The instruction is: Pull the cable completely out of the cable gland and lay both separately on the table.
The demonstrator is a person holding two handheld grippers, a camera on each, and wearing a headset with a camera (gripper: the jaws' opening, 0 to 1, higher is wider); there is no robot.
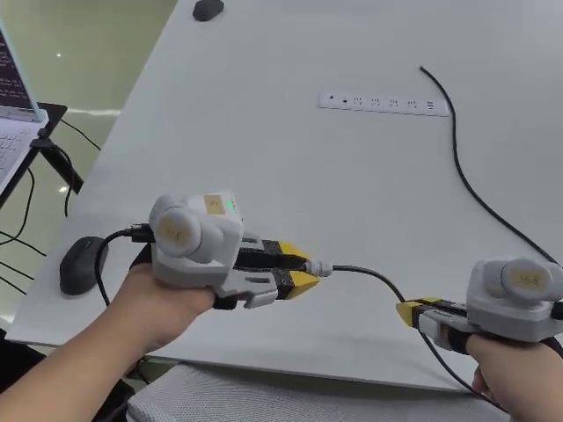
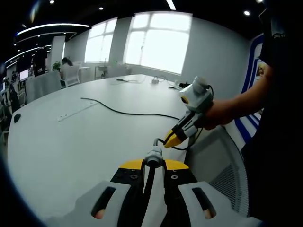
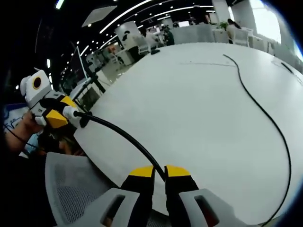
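Head view puts the left gripper (image 1: 303, 271) at about 7 o'clock, near the front edge of the white table (image 1: 290, 158). Its yellow-tipped fingers are closed tight on the pale cable gland (image 1: 320, 268), which pokes out of the tips toward 3 o'clock. The black cable (image 1: 374, 276) comes out of the gland's end and arcs toward 4 o'clock into the right gripper (image 1: 407, 310). That gripper's fingers are pinched together around it. Past the grip the cable drops toward 5 o'clock, beyond the table edge. The cable sits in the gland, and both are held up off the tabletop.

Left gripper view has the gland between the closed tips at 6 o'clock. The right gripper is just right of centre, toward 3 o'clock, and a short loop of cable joins the two.

Right gripper view has the cable clamped between the tips at 6 o'clock. From there it runs up toward 10 o'clock to the gland in the left gripper.

On the table in the head view, a white power strip (image 1: 383, 104) lies at 1 o'clock. A second black cord (image 1: 464, 180) trails from 1 to 3 o'clock. One dark mouse (image 1: 81, 264) sits at 9 o'clock and another mouse (image 1: 208, 9) at 12 o'clock. A laptop (image 1: 13, 123) stands off the table at 10 o'clock, and a grey mesh chair (image 1: 229, 396) is at 6 o'clock.
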